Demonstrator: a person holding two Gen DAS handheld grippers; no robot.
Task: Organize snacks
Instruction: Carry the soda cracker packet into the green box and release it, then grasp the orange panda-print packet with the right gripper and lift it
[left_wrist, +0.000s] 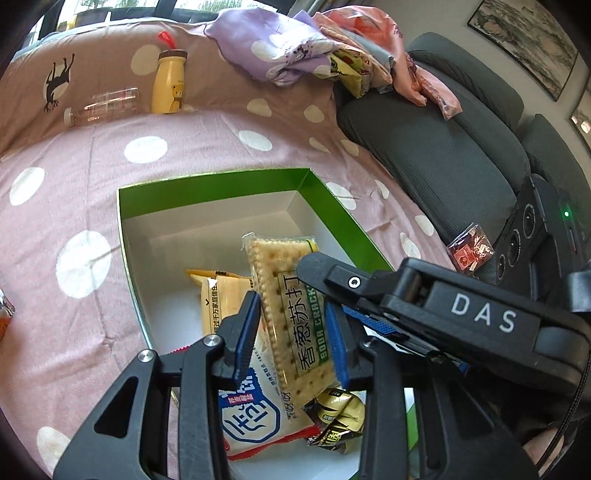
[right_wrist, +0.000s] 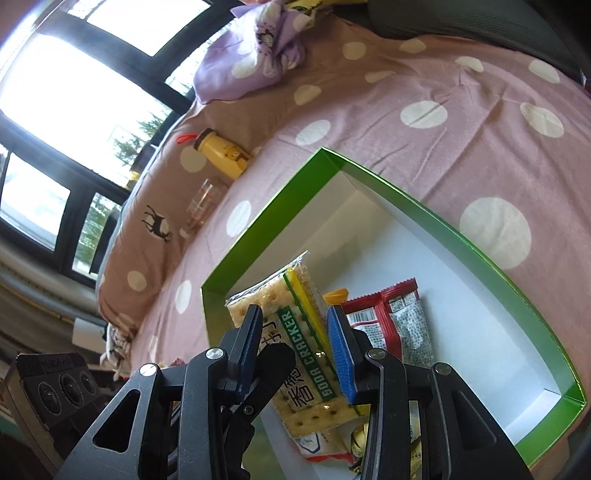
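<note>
A clear-wrapped soda cracker pack with a green label hangs above the open green box, which is white inside. My left gripper is shut on the pack's near end, blue pads pressing both long sides. The other black gripper reaches in from the right and touches the same pack. In the right wrist view my right gripper is shut on the cracker pack over the box. Under it in the box lie a yellow packet, a white-and-blue packet and a gold wrapper.
The box sits on a pink polka-dot bedspread. A yellow bear bottle and a clear bottle lie at the far edge. Crumpled clothes are piled behind. A grey seat with a small red packet stands at the right.
</note>
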